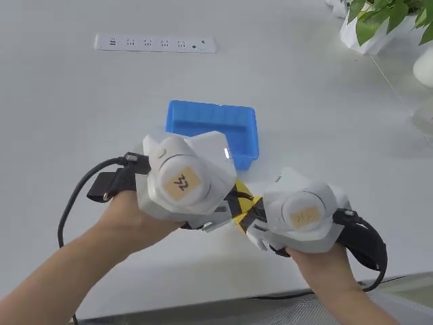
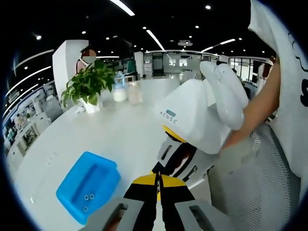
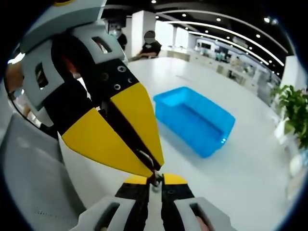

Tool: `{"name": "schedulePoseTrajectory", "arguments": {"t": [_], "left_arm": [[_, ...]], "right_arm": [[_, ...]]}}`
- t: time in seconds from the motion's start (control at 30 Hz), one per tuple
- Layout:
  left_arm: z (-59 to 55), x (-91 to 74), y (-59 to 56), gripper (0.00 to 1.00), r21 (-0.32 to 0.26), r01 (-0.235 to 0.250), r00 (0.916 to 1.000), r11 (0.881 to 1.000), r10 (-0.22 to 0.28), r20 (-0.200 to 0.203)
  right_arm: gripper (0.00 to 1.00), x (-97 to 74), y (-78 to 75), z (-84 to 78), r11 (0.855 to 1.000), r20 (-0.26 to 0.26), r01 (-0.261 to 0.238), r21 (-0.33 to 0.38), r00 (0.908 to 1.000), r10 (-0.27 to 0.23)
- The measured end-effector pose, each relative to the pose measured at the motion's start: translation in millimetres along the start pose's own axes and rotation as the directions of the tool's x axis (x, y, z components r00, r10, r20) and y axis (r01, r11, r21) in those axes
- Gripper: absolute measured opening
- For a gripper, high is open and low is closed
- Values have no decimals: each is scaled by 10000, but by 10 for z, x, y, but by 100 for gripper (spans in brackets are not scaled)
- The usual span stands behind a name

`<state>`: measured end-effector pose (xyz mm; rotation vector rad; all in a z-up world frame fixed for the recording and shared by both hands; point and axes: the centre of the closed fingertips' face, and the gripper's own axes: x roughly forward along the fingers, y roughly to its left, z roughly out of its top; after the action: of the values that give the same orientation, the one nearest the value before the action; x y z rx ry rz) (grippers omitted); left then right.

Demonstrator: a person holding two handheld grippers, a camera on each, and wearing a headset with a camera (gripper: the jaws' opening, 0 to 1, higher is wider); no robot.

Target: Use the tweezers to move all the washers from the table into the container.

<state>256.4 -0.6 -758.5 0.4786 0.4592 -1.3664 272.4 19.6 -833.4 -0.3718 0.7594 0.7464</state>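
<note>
Head view: left gripper [image 1: 242, 195] and right gripper [image 1: 241, 221] tip to tip by the table's [image 1: 81, 108] near edge, blue container [image 1: 213, 125] just beyond, mid-table, power strip [image 1: 155, 44] near the far edge. Left gripper view: yellow jaws pressed together; washers [image 2: 86, 197] lying inside the container, toward one end. Right gripper view: own jaws squeezed together too, meeting the left's tips on a small metal sliver [image 3: 155, 182], too small to name.
</note>
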Motion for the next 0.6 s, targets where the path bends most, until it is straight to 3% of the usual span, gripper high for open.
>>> {"name": "schedulePoseTrajectory", "arguments": {"t": [0.37, 0.6], "left_arm": [[205, -110, 68, 0, 751, -66, 10000, 9972, 61, 75], [418, -266, 244, 0, 1163, -477, 9982, 9921, 430, 426]], "right_arm": [[4, -136, -86, 237, 9997, 371, 172, -176, 9992, -165], [4, -228, -215, 538, 9980, 924, 439, -457, 9949, -395]]}}
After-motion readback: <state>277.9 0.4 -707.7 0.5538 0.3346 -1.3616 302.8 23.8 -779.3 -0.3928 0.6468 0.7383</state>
